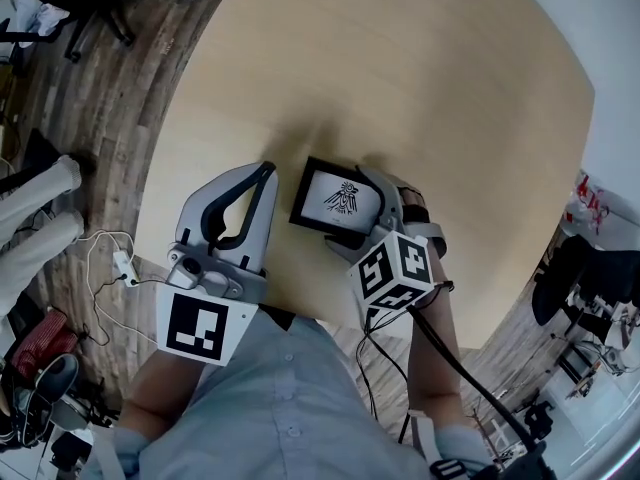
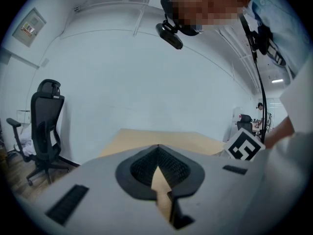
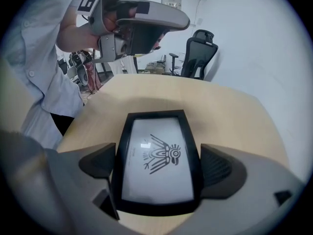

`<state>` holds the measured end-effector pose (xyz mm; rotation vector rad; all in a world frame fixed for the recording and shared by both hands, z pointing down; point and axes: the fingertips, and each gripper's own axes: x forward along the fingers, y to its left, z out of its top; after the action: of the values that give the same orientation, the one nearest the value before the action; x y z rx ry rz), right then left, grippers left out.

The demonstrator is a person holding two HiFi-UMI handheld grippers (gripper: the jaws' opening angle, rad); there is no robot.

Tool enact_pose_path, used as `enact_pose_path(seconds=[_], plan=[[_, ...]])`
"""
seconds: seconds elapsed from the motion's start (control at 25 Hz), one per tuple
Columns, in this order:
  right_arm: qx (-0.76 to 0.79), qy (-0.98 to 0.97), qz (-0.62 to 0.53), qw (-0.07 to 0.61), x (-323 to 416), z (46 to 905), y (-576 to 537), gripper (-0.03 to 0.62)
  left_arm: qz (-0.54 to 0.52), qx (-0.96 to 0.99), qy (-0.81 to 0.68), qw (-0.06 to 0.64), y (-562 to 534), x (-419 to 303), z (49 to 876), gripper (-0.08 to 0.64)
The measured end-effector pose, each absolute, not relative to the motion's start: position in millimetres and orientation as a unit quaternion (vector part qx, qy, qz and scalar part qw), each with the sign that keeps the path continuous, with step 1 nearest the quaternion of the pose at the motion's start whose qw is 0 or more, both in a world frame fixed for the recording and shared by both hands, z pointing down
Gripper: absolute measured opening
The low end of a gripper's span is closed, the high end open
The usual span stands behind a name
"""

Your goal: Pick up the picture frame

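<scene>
The picture frame [image 1: 335, 200] is black with a white print of a bird-like figure. It stands tilted near the front edge of the round wooden table [image 1: 400, 68]. My right gripper [image 1: 342, 210] is shut on it. In the right gripper view the black pads [image 3: 98, 163] press the two long sides of the frame [image 3: 156, 155]. My left gripper [image 1: 266, 172] is to the left of the frame, apart from it and shut with nothing in it. Its closed tips [image 2: 157, 150] point across the table [image 2: 161, 136].
The table's curved front edge runs just under both grippers. Wooden floor with cables [image 1: 110, 258] and bags lies to the left. A black office chair [image 3: 198, 53] stands beyond the far edge, and a black office chair [image 2: 44, 126] also shows in the left gripper view.
</scene>
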<state>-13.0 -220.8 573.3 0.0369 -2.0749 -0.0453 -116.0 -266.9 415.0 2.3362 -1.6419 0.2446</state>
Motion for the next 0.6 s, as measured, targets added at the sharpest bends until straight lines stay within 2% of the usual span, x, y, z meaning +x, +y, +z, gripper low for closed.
enact_pose_path(seconds=[0.6], plan=[[0.101,-0.887,-0.036,0.449,1,529,-216,0.529,0.082,0.828,-0.547,0.089,-236,-82,375,0.000]])
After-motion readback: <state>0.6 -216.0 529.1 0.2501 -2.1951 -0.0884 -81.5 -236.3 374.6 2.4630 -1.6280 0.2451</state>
